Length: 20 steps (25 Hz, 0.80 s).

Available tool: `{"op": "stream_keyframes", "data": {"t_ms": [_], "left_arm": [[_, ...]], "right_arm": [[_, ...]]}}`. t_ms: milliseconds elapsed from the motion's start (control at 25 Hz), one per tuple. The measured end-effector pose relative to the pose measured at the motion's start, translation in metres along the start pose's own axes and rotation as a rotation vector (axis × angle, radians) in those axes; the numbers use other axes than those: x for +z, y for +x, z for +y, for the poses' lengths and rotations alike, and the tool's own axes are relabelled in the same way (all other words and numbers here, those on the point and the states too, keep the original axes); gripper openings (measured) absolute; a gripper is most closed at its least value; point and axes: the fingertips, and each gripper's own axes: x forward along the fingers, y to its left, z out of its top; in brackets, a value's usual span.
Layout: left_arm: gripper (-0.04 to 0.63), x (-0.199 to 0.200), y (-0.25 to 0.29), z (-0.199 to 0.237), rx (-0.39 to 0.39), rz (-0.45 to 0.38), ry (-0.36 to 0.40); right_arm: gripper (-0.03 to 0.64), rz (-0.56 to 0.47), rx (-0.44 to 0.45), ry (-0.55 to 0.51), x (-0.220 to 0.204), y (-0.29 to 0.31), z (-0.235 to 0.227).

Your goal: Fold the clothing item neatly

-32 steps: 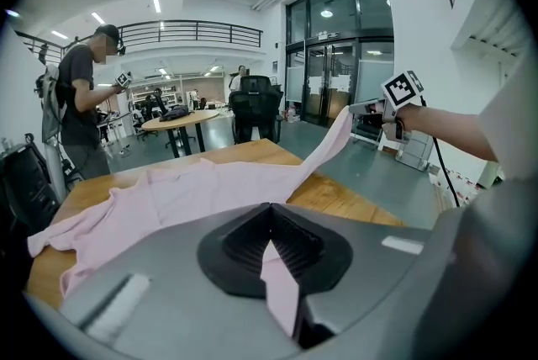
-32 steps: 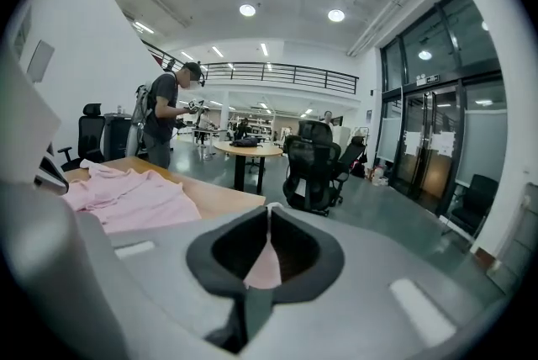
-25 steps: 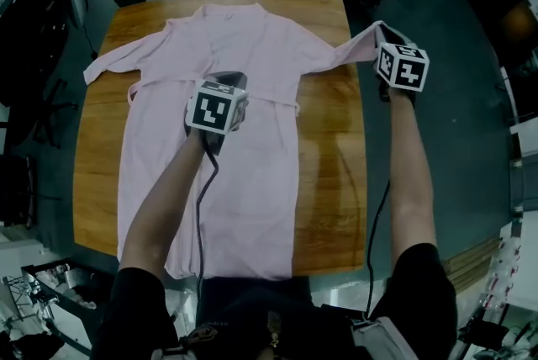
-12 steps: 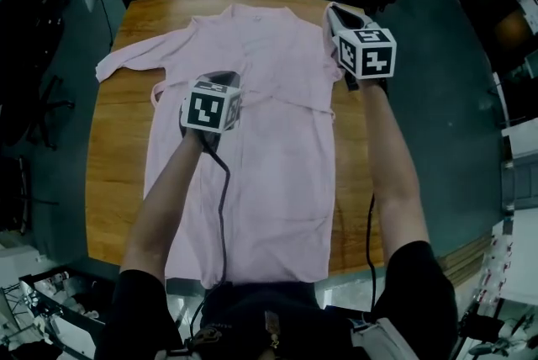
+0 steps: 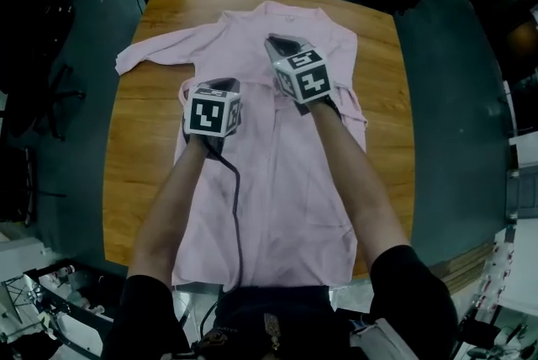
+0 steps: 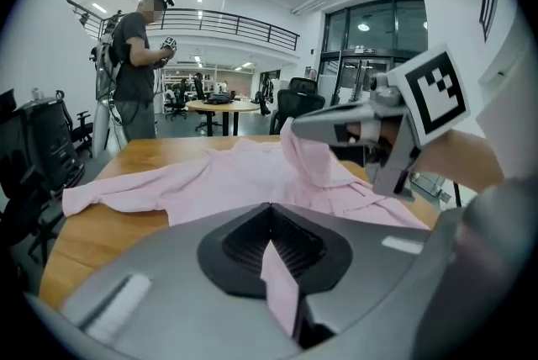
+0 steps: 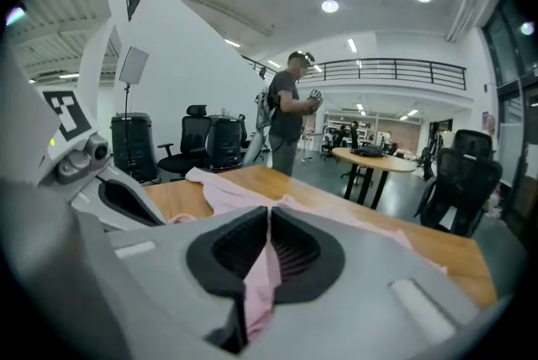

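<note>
Pink robe [image 5: 277, 182] lies flat on wooden surface [image 5: 139, 182] | left gripper [image 6: 273, 257] clamps a fold of it | right gripper [image 7: 267, 262] pinches seemingly its sleeve, lifted over chest

We log the pink cloth robe [image 5: 277, 182] spread on the rounded wooden table [image 5: 139, 182], collar far, hem over the near edge. One sleeve [image 5: 155, 51] lies out left. The left gripper [image 5: 220, 84] sits left of the right gripper [image 5: 282, 43], both above the robe's chest.

A pink robe [image 5: 282, 207] lies spread across a wooden bench [image 5: 139, 182], 1 sleeve [image 5: 160, 51] stretched toward the far left corner, hem overhanging the near edge.
</note>
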Motion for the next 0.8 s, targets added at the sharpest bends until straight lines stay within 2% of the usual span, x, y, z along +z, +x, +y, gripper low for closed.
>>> {"op": "stream_keyframes", "data": {"t_ms": [240,360,480,600,800], "left_arm": [[0.008,-0.026,0.004,0.034,0.012,0.019,-0.054],[0.008,-0.032,0.005,0.045,0.012,0.023,-0.066],[0.008,-0.032,0.008,0.052,0.01,0.021,-0.068],[0.008,-0.025,0.013,0.053,-0.01,0.013,-0.043],[0.008,0.01,0.027,0.032,-0.079,-0.037,0.097]], "right_arm": [[0.019,0.189,0.158,-0.021,-0.079,0.054,0.071],[0.063,0.243,0.229,-0.029,-0.104,0.061,0.092],[0.132,0.238,0.27,-0.043,-0.108,0.059,0.104],[0.145,0.194,0.276,-0.052,-0.097,0.046,0.106],[0.144,0.131,0.232,-0.046,-0.081,0.004,0.083]]}}
